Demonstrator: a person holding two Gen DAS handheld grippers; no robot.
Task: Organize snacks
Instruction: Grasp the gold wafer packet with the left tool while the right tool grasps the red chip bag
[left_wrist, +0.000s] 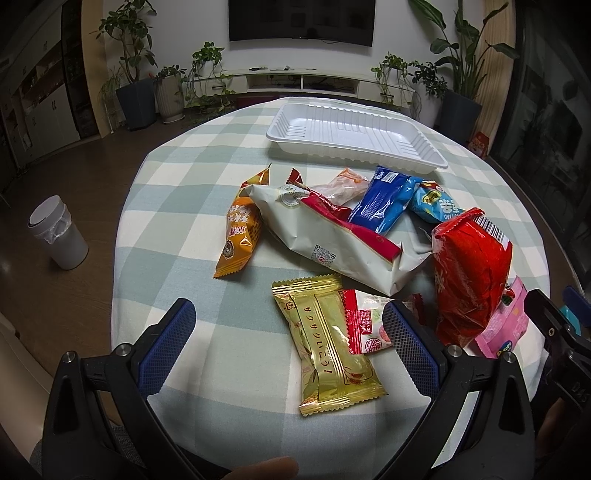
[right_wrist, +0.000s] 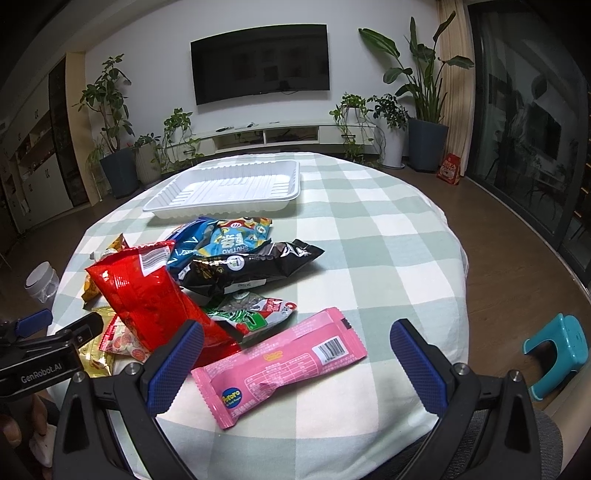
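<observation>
A pile of snack packets lies on a round table with a green-checked cloth (left_wrist: 177, 229). An empty white tray (left_wrist: 354, 131) (right_wrist: 229, 190) stands at the far side. My left gripper (left_wrist: 291, 321) is open above a gold packet (left_wrist: 328, 347), which lies between its fingers. Beside it are an orange packet (left_wrist: 240, 232), a long white-and-red bag (left_wrist: 332, 240), a blue packet (left_wrist: 384, 201) and a big red bag (left_wrist: 472, 280) (right_wrist: 147, 295). My right gripper (right_wrist: 295, 339) is open over a pink packet (right_wrist: 280, 365). A black bag (right_wrist: 251, 269) lies further off.
The table edge curves close on both sides. A white bin (left_wrist: 55, 232) stands on the floor to the left, a teal stool (right_wrist: 557, 350) to the right. Potted plants (right_wrist: 110, 122) and a TV unit (right_wrist: 258, 134) line the far wall. The cloth right of the pile is bare.
</observation>
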